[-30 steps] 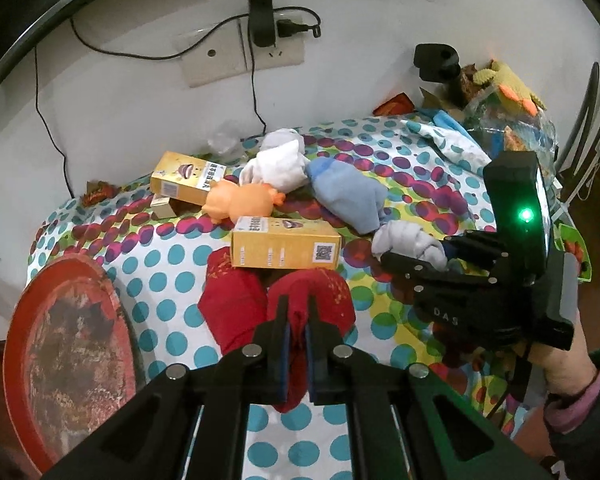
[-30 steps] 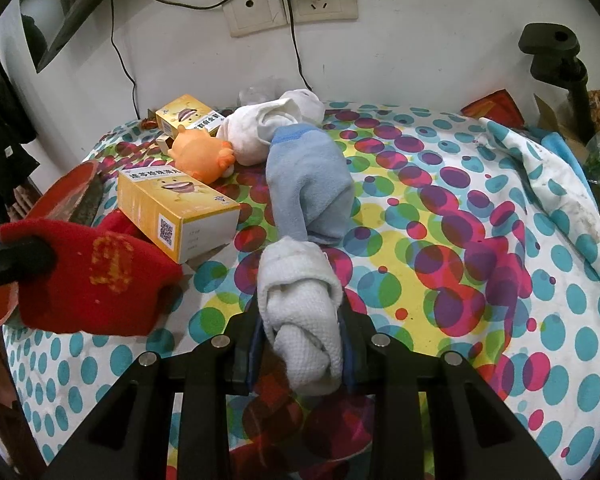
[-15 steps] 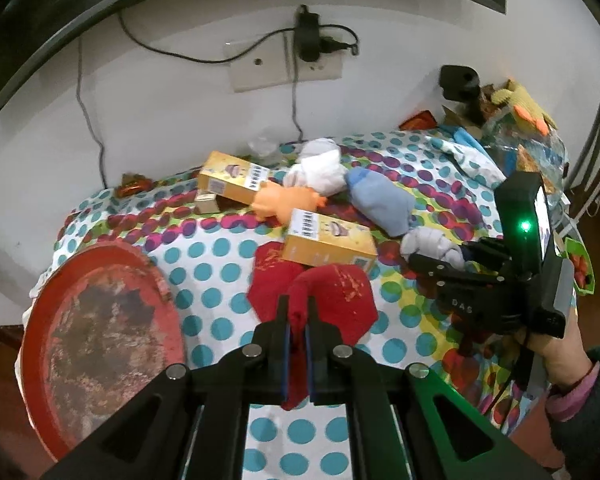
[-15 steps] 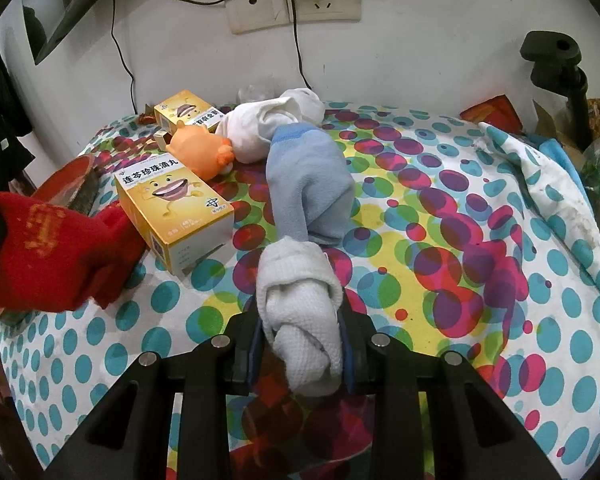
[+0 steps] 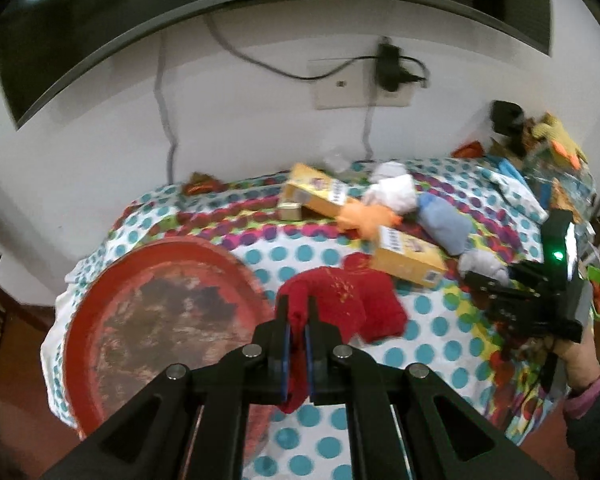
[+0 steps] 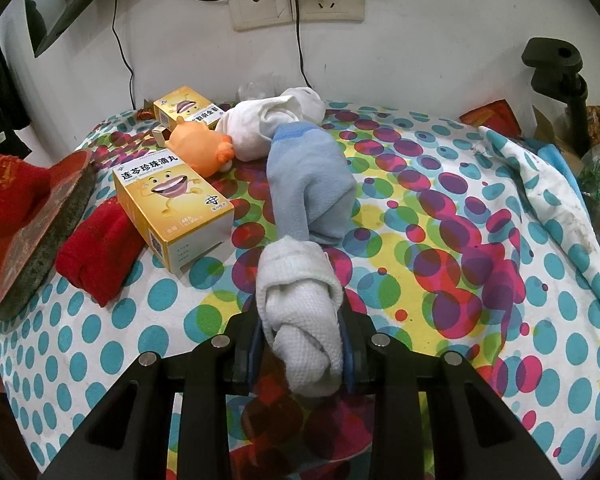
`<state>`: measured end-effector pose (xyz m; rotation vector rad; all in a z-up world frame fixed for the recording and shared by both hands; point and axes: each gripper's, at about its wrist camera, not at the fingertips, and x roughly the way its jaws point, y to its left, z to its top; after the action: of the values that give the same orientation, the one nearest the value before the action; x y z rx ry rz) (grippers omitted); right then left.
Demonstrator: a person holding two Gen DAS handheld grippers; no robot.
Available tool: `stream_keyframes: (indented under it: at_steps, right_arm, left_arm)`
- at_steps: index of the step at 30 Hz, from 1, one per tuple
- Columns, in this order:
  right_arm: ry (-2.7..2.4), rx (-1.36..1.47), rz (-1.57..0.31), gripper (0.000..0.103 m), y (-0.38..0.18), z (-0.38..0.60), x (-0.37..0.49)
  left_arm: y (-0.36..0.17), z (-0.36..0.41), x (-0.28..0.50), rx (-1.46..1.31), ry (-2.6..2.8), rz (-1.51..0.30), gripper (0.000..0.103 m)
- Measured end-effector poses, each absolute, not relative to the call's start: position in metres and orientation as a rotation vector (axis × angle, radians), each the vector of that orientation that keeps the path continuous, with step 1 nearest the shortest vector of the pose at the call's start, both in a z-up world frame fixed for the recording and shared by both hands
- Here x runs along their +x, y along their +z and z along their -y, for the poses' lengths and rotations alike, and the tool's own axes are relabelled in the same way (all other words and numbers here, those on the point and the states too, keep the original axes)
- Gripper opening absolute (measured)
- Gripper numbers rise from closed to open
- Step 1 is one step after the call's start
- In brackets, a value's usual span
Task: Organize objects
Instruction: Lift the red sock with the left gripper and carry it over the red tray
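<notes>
In the left wrist view my left gripper (image 5: 296, 344) is shut on a red sock (image 5: 328, 296) with gold stitching, which hangs above the dotted cloth at the right rim of the round red tray (image 5: 160, 312). The right wrist view shows that sock (image 6: 4, 192) raised at the far left over the tray (image 6: 40, 232). A second red sock (image 6: 96, 248) lies beside the near yellow box (image 6: 172, 212). My right gripper (image 6: 300, 352) is shut on a rolled white sock (image 6: 300, 312), low over the cloth.
A blue sock (image 6: 312, 192), a white sock bundle (image 6: 268, 120), an orange toy (image 6: 198, 148) and a second yellow box (image 6: 188, 110) lie toward the wall. A black clamp stand (image 6: 556, 68) and bags crowd the right side. Cables hang from the wall sockets (image 6: 296, 4).
My left gripper has lifted the red sock and carried it left, from beside the yellow box to the tray's edge. The right gripper and its white sock have stayed put.
</notes>
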<state>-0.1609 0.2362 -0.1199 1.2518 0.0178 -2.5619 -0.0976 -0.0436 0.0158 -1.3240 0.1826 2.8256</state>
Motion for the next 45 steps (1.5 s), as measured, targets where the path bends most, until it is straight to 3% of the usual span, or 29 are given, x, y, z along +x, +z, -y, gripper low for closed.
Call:
stream_keyframes:
  at_steps: [45]
  right_arm:
    - [-2.594,1.275,-0.124,0.029,-0.118,-0.243,-0.163]
  left_arm:
    - [-0.047,0.282,-0.089,-1.641,3.089,0.047,0.005]
